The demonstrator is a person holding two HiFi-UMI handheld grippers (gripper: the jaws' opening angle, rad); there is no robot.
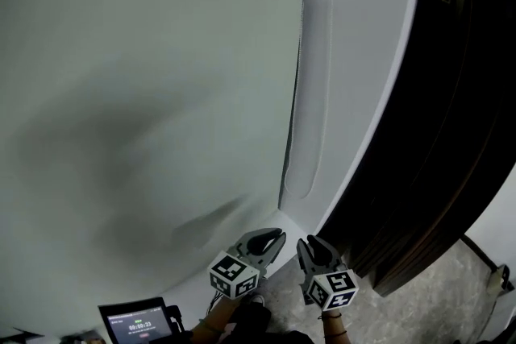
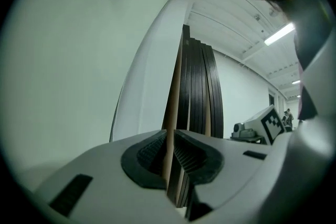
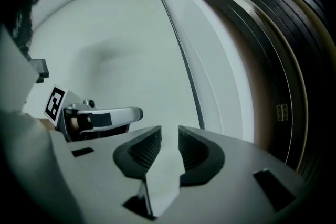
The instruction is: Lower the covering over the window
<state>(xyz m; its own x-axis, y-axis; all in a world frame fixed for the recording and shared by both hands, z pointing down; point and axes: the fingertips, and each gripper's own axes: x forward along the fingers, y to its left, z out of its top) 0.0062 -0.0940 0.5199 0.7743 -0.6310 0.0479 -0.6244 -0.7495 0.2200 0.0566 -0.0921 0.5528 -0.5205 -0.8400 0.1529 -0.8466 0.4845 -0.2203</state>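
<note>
Screen (image 1: 139, 325) print too small to read; bottom edge crops screen and the wrist (image 1: 208, 328) behind left gripper (image 1: 278, 238)

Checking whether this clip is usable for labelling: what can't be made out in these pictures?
- Window glass: in no view; the pale surface fills the head view, wall or lowered covering unclear.
- Pull cord: the dark line beside the white frame is too thin to identify.
- Screen: print too small, cut by the bottom edge.
- Top of the dark slatted panel: cut off by the upper edge.
</note>
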